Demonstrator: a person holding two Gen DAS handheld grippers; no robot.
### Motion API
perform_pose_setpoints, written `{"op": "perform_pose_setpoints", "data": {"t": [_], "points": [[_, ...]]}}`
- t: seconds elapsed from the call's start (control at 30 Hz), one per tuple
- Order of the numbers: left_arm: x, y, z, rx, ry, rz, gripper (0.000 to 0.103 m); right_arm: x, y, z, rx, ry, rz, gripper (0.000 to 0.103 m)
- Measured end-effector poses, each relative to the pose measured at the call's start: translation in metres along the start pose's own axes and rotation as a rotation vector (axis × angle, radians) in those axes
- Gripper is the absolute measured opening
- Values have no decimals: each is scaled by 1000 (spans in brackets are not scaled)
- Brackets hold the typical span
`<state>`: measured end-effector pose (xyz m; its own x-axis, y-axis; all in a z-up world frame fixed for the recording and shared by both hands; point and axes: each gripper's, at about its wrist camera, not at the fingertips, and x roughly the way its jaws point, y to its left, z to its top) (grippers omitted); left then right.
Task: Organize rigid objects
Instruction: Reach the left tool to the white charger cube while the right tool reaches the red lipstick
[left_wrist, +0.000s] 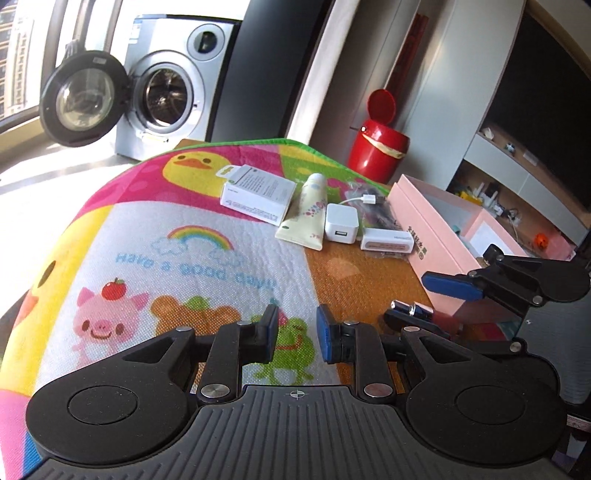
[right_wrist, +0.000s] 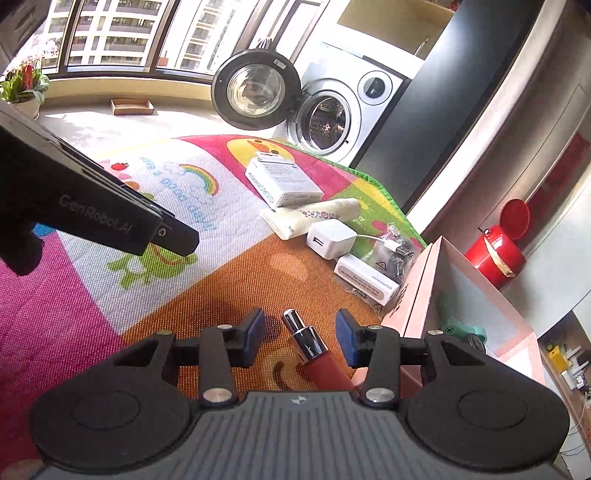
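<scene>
Right wrist | lipstick tube — chrome cap, red body — lying flat

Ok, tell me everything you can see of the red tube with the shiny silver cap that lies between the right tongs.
The red tube is slim, with a glossy red body, a chrome collar and a narrower silver cap pointing away from the camera. It looks like hard plastic and metal. It lies flat on the orange part of the play mat, beside the pink box, between the fingers of the right tongs, which stand clear of it on both sides. Its near end is hidden under the tongs' body.
</scene>
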<state>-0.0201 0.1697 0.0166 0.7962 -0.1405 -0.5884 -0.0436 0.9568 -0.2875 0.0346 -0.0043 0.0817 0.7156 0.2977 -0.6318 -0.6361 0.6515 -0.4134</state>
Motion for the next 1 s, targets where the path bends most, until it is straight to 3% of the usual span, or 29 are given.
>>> {"op": "perform_pose_setpoints", "data": {"t": [0.1, 0.23, 0.4, 0.63, 0.7, 0.83, 1.0], "points": [[-3, 8, -2, -9, -6, -5, 25, 18, -2, 6, 25, 42, -1, 40], [-4, 12, -3, -21, -7, -14, 25, 8, -3, -1, 67, 51, 27, 28], [1, 2, -3, 0, 3, -45, 25, -19, -1, -28, 82, 27, 22, 28], [19, -28, 1, 112, 5, -87, 25, -51, -8, -74, 110, -2, -33, 28], [28, -36, 9, 131, -7, -98, 25, -56, -13, -82, 149, -16, -32, 31], [53, -48, 37, 148, -35, -105, 25, -57, -23, -90, 229, -32, -39, 48], [100, -51, 83, 51, -49, -59, 25, -51, -47, -97, 369, -15, 10, 63]]}}
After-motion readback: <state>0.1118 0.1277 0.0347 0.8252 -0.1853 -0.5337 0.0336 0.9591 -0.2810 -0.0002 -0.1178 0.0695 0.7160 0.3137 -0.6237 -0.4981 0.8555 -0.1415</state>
